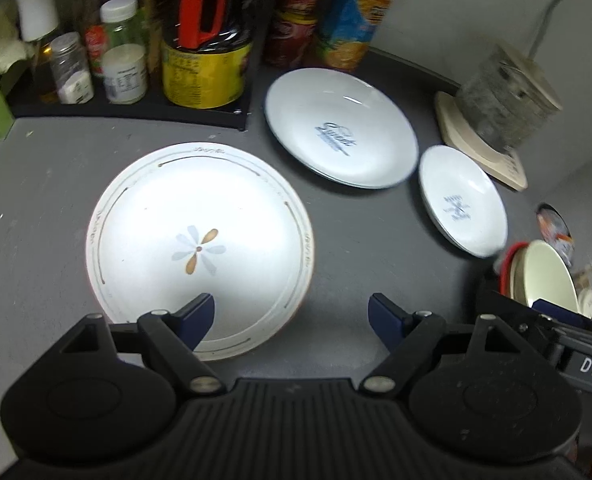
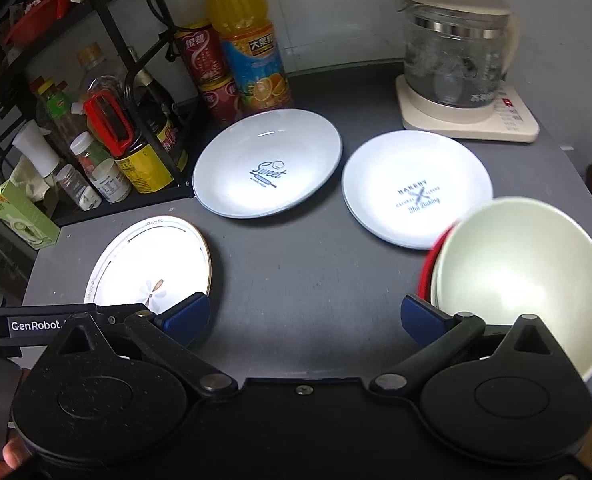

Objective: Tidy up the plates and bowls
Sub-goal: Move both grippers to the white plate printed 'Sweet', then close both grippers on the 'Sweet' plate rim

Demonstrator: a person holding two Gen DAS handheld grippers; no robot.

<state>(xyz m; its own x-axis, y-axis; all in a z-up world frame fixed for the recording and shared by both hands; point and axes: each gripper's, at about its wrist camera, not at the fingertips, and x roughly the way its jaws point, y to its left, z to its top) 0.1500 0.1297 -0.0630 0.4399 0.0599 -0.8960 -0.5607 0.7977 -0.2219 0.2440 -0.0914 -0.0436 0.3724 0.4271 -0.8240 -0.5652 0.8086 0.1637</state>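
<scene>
Left gripper (image 1: 292,312), jaws wide and empty, hangs over the near rim of the round white flower-painted plate (image 1: 200,248) on the dark grey surface (image 2: 296,280). Right gripper (image 2: 304,316) gapes too, the cream bowl (image 2: 524,280) just off its right jaw.

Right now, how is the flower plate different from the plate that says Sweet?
The flower plate has a flower in the middle and thin line trim near its rim; the Sweet plate has dark lettering and a bluish rim. The flower plate sits nearer the left gripper; the Sweet plate sits farther back by the orange juice bottle. Both are round, white and empty.
</scene>
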